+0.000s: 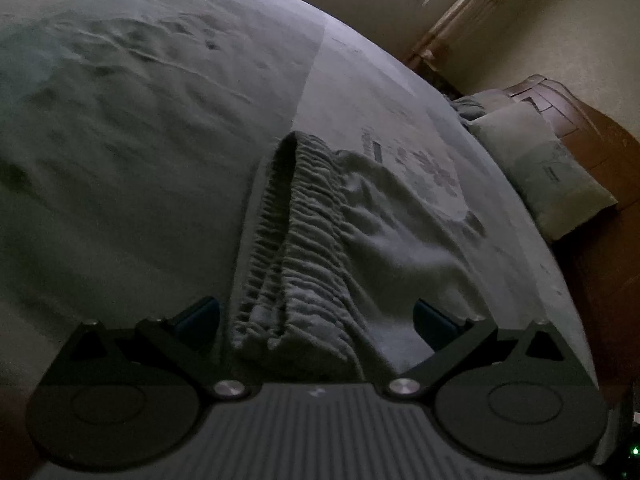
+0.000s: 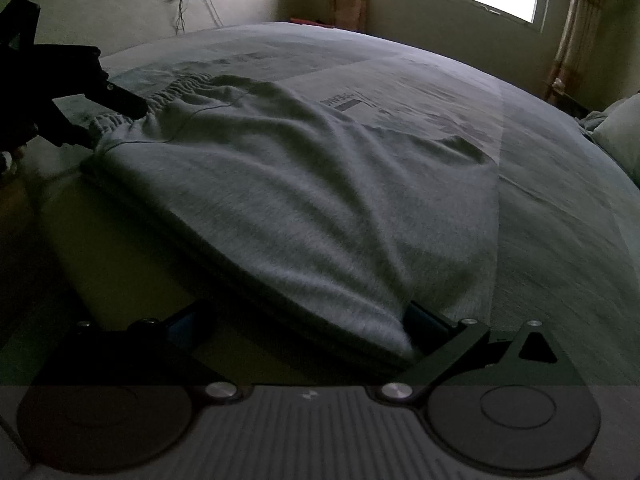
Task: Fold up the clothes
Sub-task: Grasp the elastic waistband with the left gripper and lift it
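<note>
Grey jersey shorts [image 2: 304,200] lie near the front edge of the bed [image 2: 540,160], with the long axis running along that edge from the gathered waistband [image 1: 296,232] to the leg hem. Your left gripper [image 1: 316,316] has its fingers spread wide with the waistband end lying loose between them, and your right gripper [image 2: 304,320] is also released, its right finger touching the hem corner. Each hand is therefore nearest to its own end, so I think both must clench before you carry one end over the other.

I see soft grey knit shorts [image 2: 304,200] with ribbed waistband on a matt printed bedsheet [image 2: 540,140]; my grippers' [image 1: 316,316] plastic looks matt black.
</note>
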